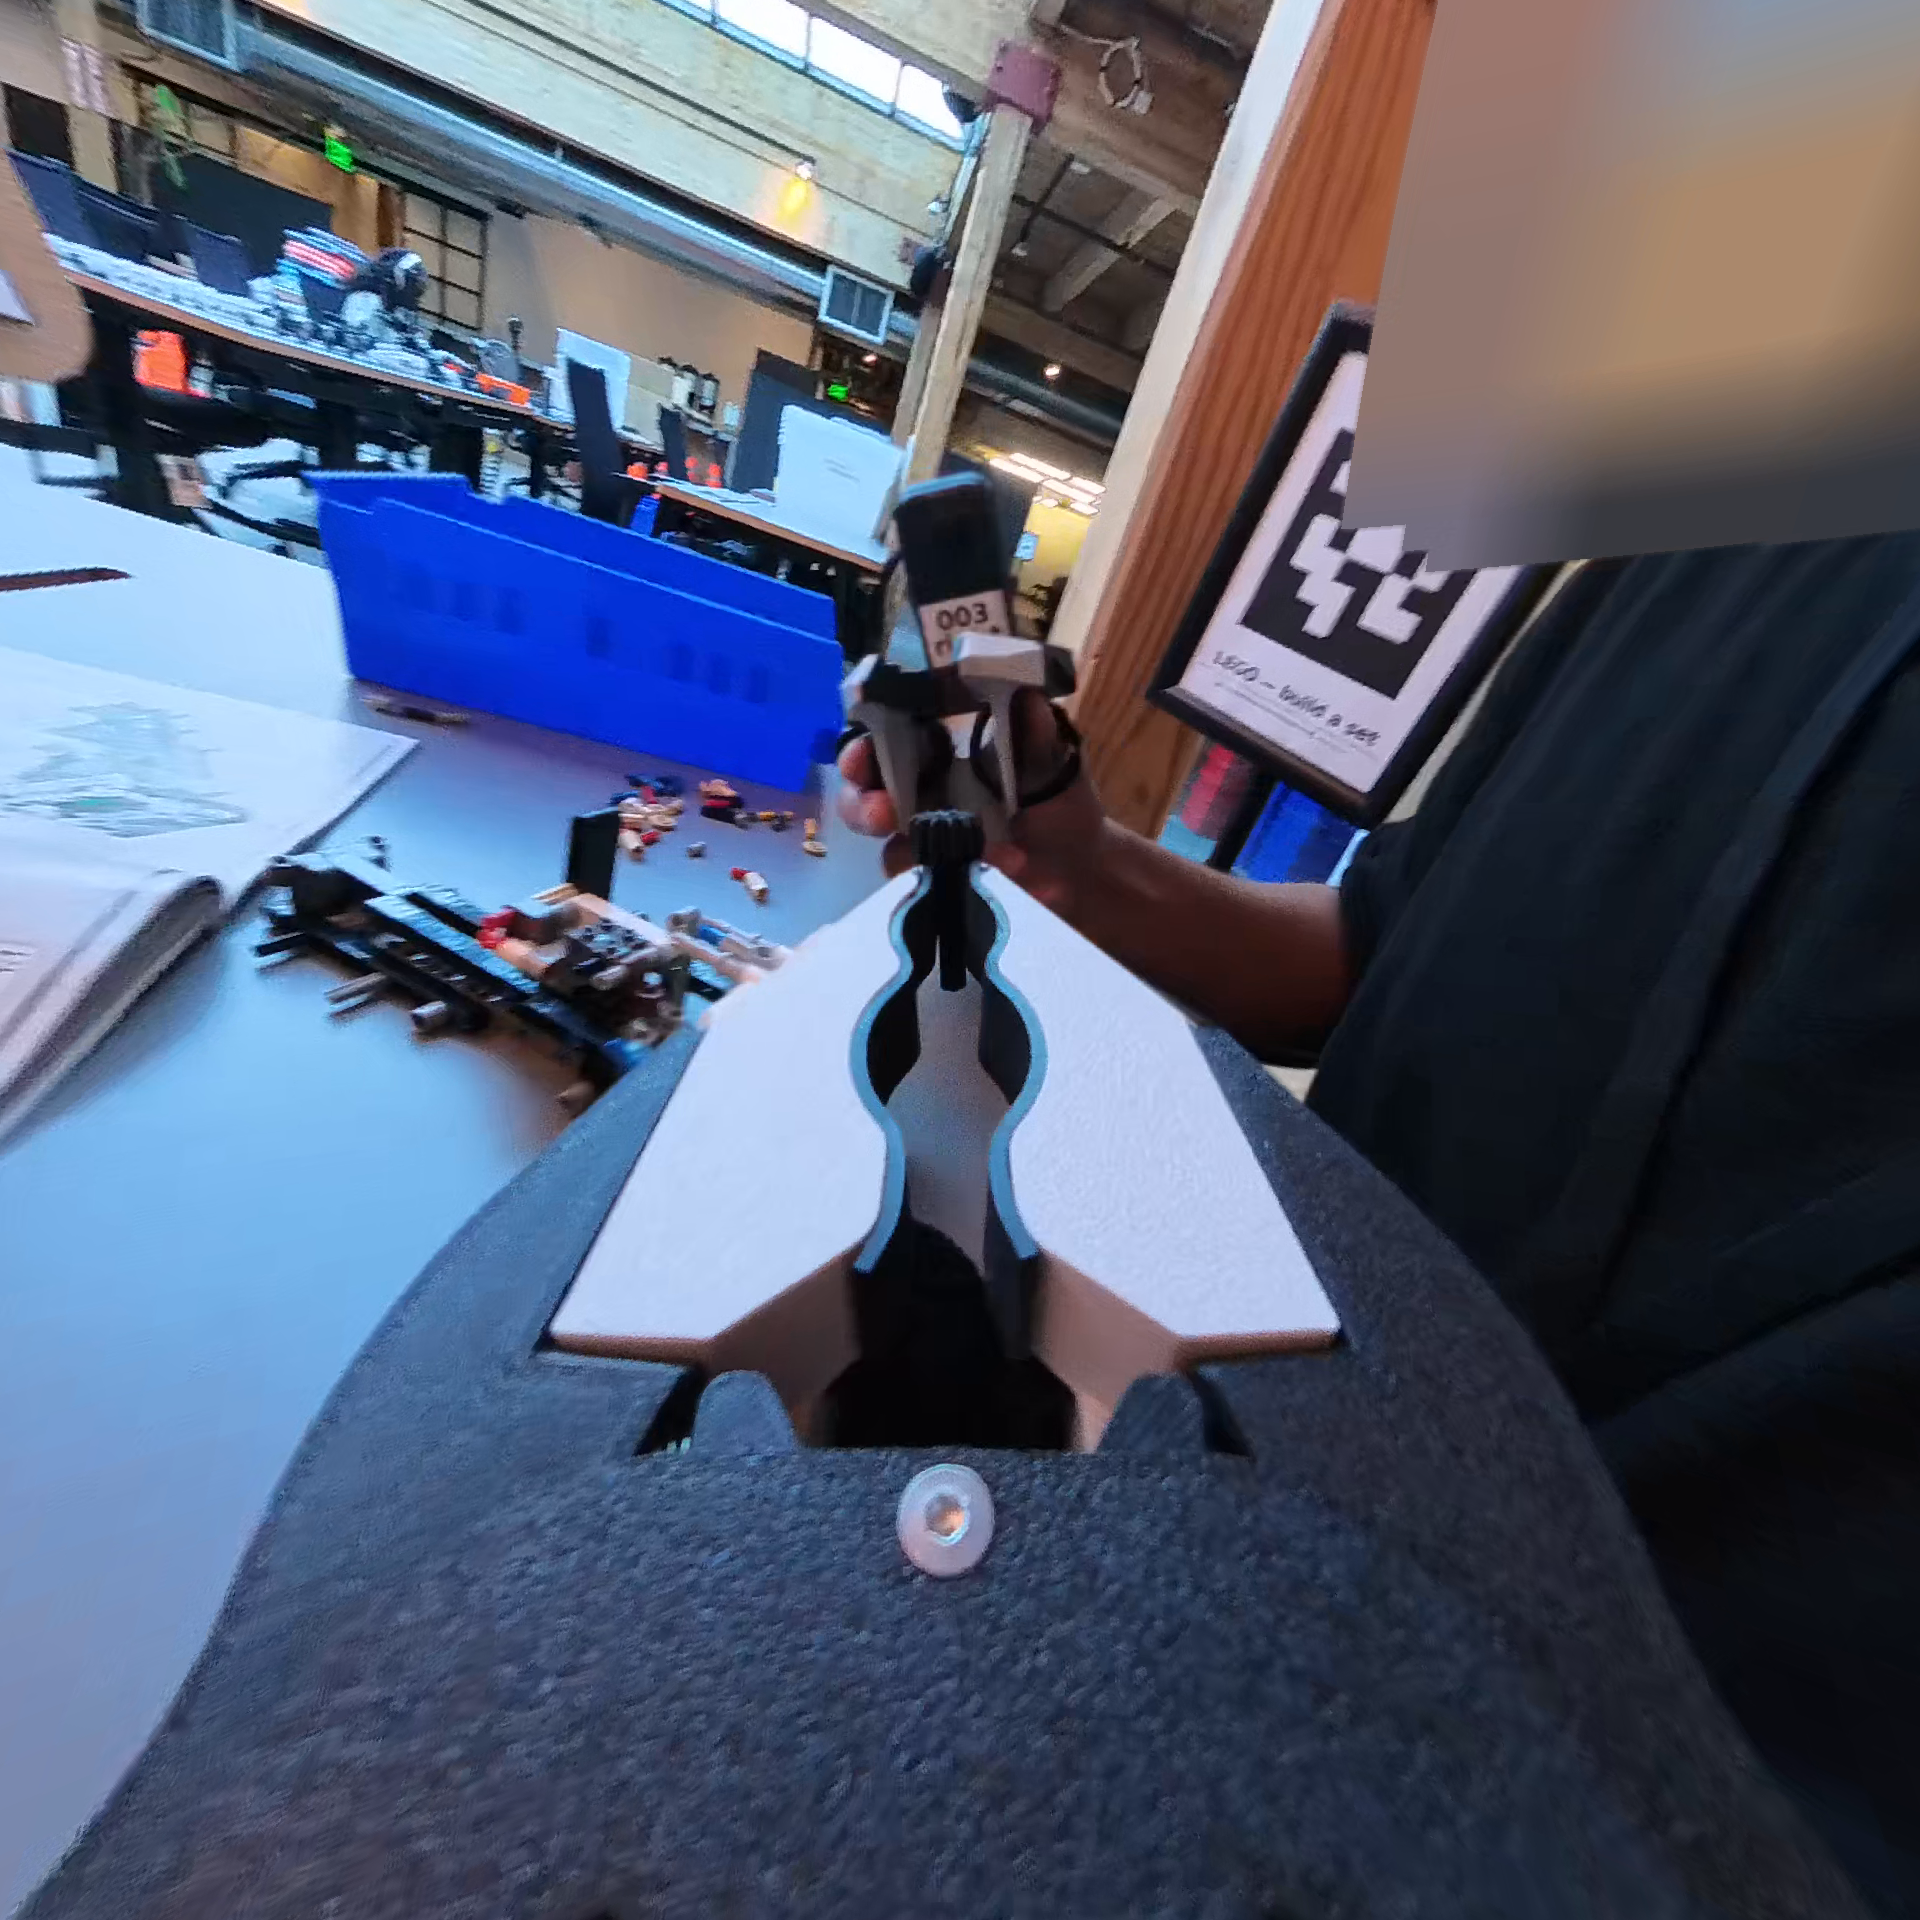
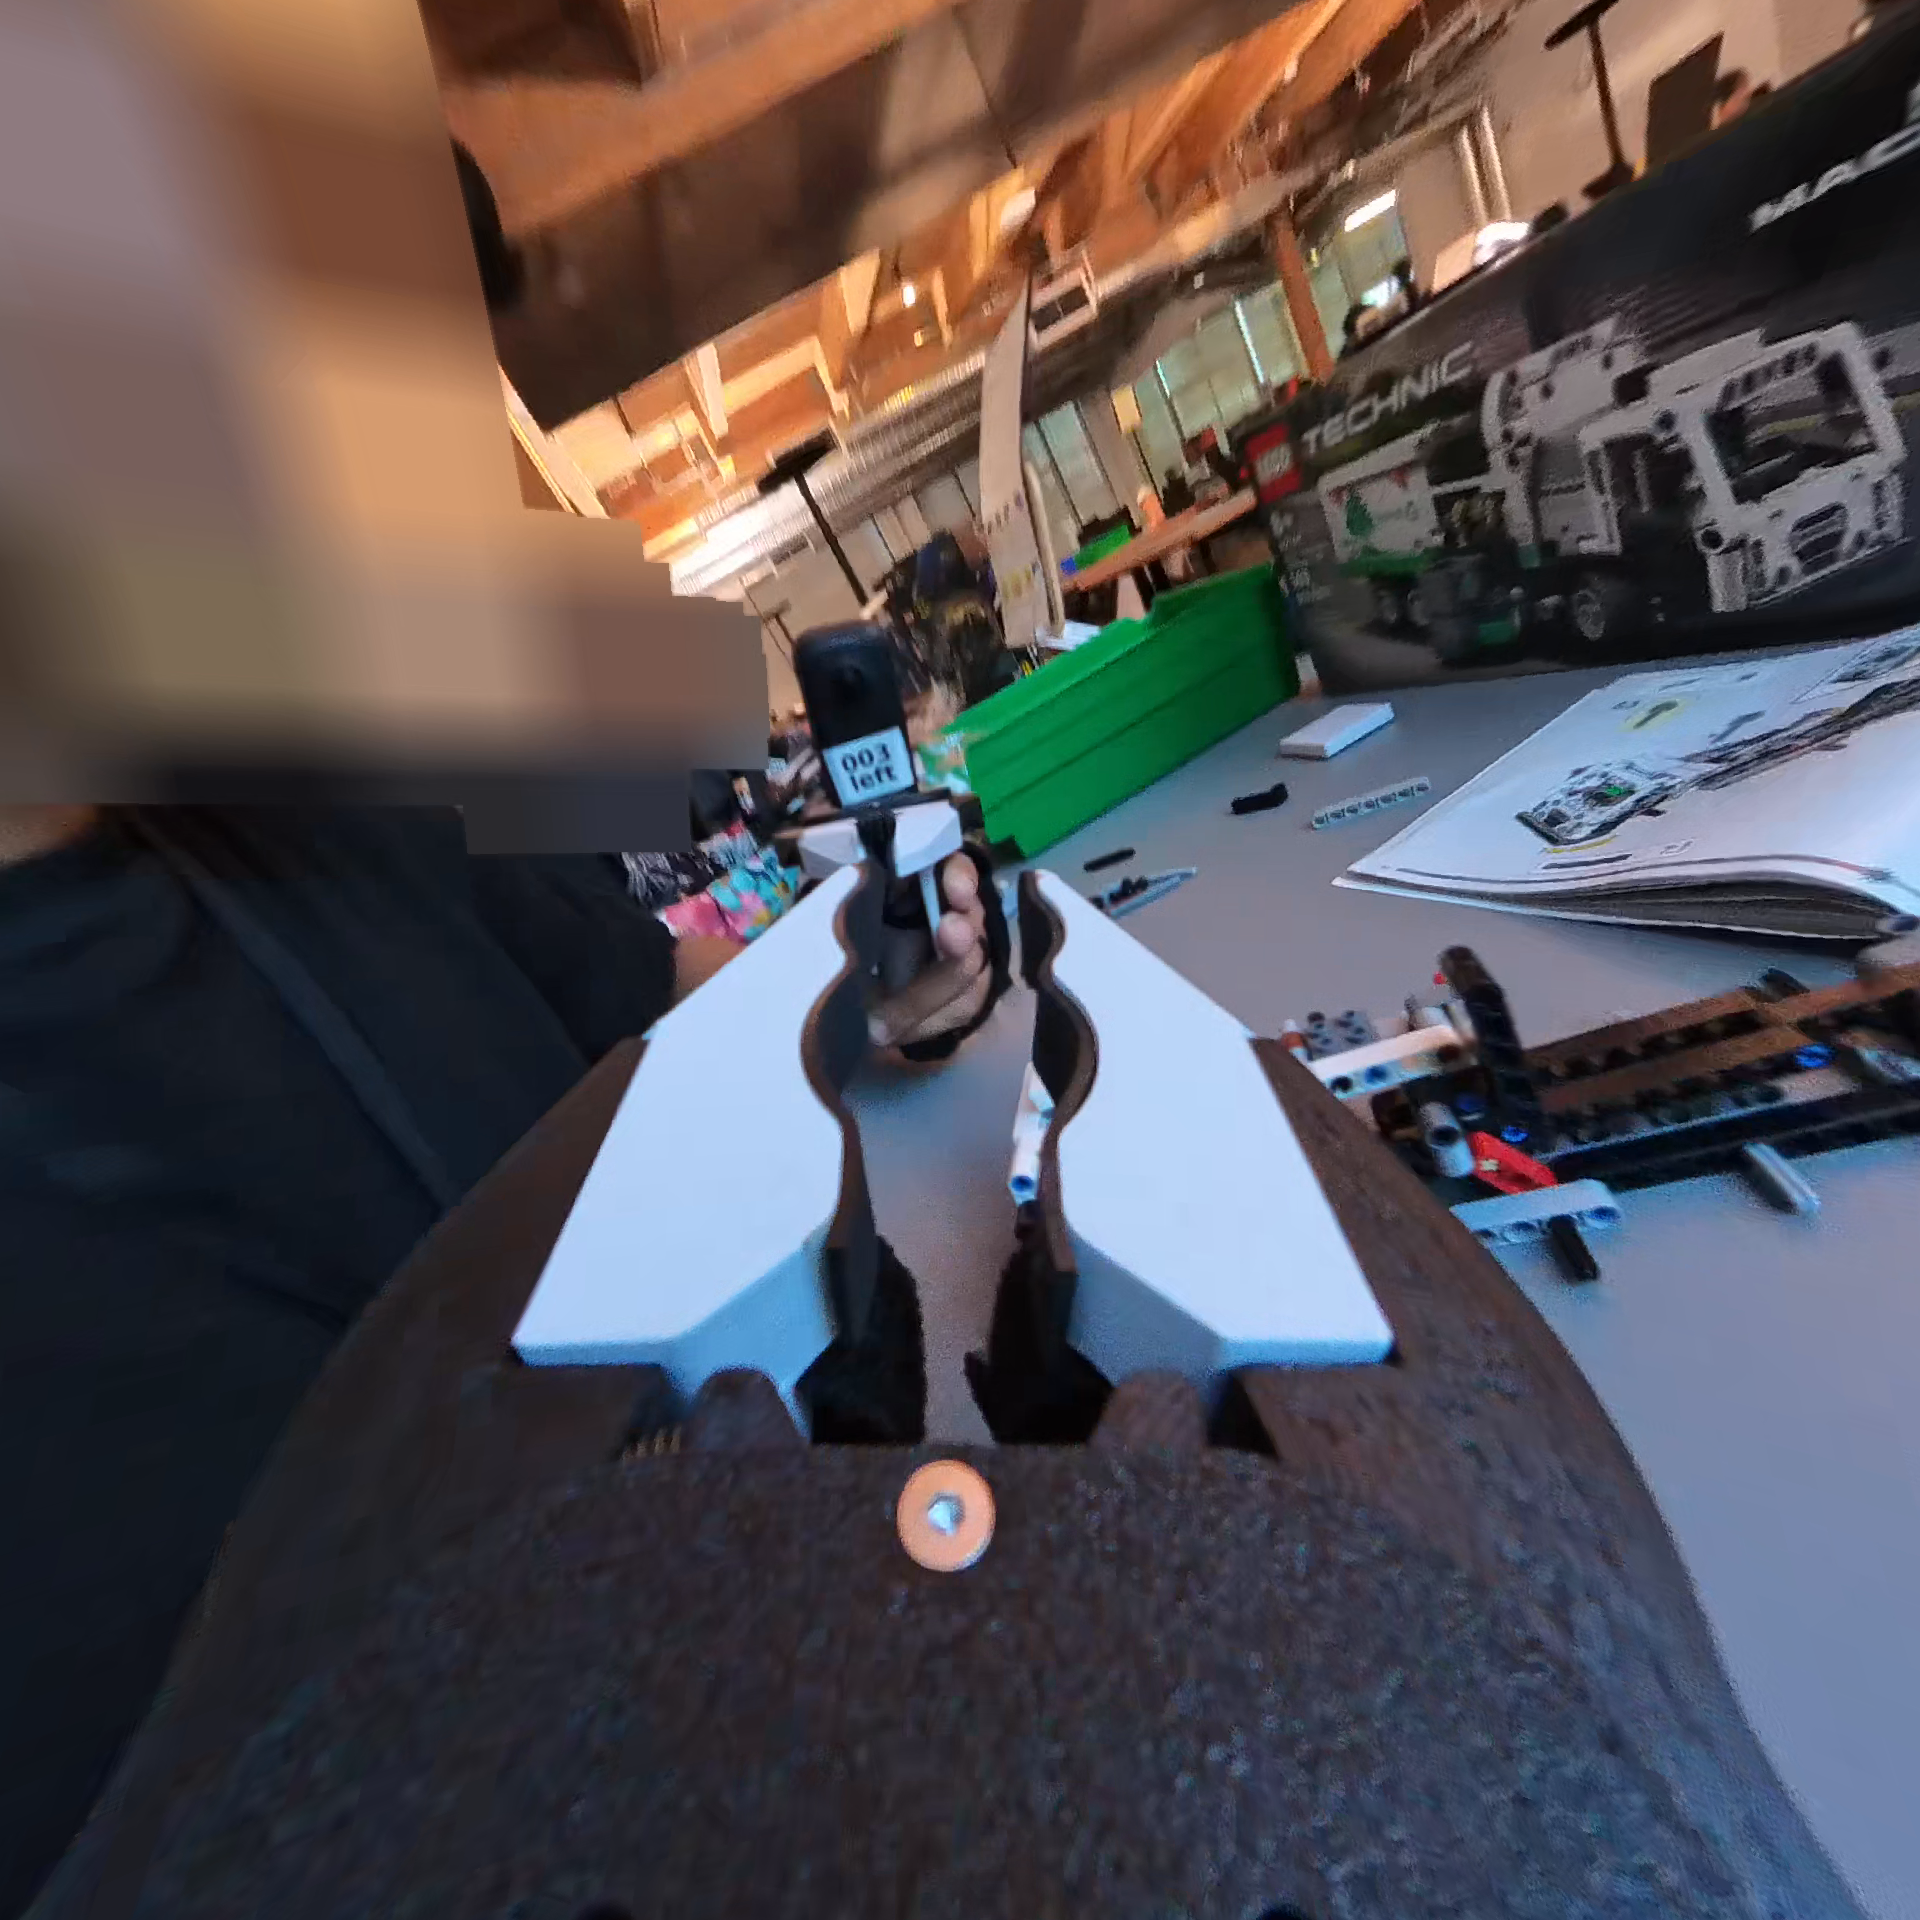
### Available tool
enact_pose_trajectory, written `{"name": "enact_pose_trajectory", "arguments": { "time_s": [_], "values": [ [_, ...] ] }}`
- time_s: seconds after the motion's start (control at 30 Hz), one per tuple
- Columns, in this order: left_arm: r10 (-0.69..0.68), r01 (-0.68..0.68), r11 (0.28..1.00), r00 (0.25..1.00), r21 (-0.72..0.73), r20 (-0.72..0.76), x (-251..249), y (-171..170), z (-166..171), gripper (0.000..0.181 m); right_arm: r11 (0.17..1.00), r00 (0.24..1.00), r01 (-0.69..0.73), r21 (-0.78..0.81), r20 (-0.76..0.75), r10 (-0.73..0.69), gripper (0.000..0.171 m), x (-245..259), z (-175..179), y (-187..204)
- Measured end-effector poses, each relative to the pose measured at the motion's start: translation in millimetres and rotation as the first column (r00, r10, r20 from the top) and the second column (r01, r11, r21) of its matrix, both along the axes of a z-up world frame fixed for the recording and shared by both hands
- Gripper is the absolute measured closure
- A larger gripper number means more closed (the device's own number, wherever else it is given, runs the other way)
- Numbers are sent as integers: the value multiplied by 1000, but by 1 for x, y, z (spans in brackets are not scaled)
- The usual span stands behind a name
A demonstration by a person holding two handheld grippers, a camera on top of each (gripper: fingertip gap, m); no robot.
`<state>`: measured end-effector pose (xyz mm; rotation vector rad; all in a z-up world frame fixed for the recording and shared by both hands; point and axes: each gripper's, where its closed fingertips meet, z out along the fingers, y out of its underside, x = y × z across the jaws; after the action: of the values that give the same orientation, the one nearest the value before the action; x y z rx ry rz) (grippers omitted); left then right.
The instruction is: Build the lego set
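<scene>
Above grey table (image 1: pixel 312 1195), left jaws pinch black gear axle (image 1: pixel 945 894) at tips

A large open workshop surrounds the grey desk (image 1: pixel 208 1195). Overhead runs a timber ceiling (image 2: pixel 727 125) with beams, and a long metal duct (image 1: pixel 540 156) hangs below a band of bright skylights (image 1: pixel 831 47). A thick wooden post (image 1: pixel 1226 416) rises just beside the desk, and a slimmer pale column (image 1: pixel 966 260) stands farther back. Long workbenches (image 1: pixel 312 353) with black frames cross the far side, cluttered with equipment, with dark chairs (image 1: pixel 597 436) near them. A row of tall windows (image 2: pixel 1195 405) lights the distant wall.
</scene>
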<state>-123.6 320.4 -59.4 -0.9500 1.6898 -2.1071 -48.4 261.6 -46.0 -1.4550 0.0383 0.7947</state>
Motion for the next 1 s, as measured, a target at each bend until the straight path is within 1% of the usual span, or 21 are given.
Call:
{"name": "enact_pose_trajectory", "arguments": {
  "time_s": [0.1, 0.23, 0.3, 0.47, 0.53, 0.57, 0.6, 0.67, 0.73, 0.8, 0.87, 0.93, 1.0],
  "values": [
    [64, -65, 997, 998, 51, 14, 8, 14, -3, 180, 998, 999, 41, 45, -11, -41, 147, 18, 4, -7],
    [93, -92, 993, 996, 72, -6, 15, 27, -8, 180, 994, 999, 32, 101, 5, -33, 148, 22, 8, -10],
    [101, -99, 993, 995, 59, -23, 18, 31, -10, 180, 993, 999, 33, 114, 22, -35, 149, 20, 6, -9],
    [109, -108, 994, 991, 23, -77, 25, 36, -15, 180, 997, 998, 20, 73, 57, -24, 149, 17, 0, 0],
    [84, -89, 995, 992, -42, -99, 24, 36, -9, 180, 998, 997, 26, 51, 76, -30, 149, 15, -3, 3],
    [70, -76, 995, 992, -59, -105, 22, 34, -6, 180, 999, 995, 31, 40, 91, -35, 148, 14, -5, 4],
    [68, -73, 996, 992, -44, -103, 22, 32, -6, 180, 999, 993, 39, 28, 110, -42, 147, 12, -7, 6],
    [89, -87, 996, 993, 35, -81, 22, 27, -9, 180, 998, 987, 59, -16, 154, -55, 145, 10, -14, 10],
    [89, -84, 994, 994, 69, -70, 20, 21, -9, 180, 998, 978, 44, -51, 207, -33, 145, 2, -17, 12],
    [70, -65, 995, 995, 69, -68, 18, 12, -6, 180, 998, 969, 9, -69, 248, 8, 145, -11, -14, 13],
    [29, -24, 997, 997, 73, -70, 14, -3, -3, 179, 996, 957, -21, -91, 287, 46, 142, -25, -13, 14],
    [-23, 34, 995, 994, 97, -107, 12, -22, -6, 179, 992, 946, -28, -122, 317, 66, 141, -35, -16, 18],
    [-42, 59, 989, 990, 133, -132, 11, -37, -11, 179, 992, 950, -53, -115, 301, 86, 142, -48, -13, 21]
  ]
}}
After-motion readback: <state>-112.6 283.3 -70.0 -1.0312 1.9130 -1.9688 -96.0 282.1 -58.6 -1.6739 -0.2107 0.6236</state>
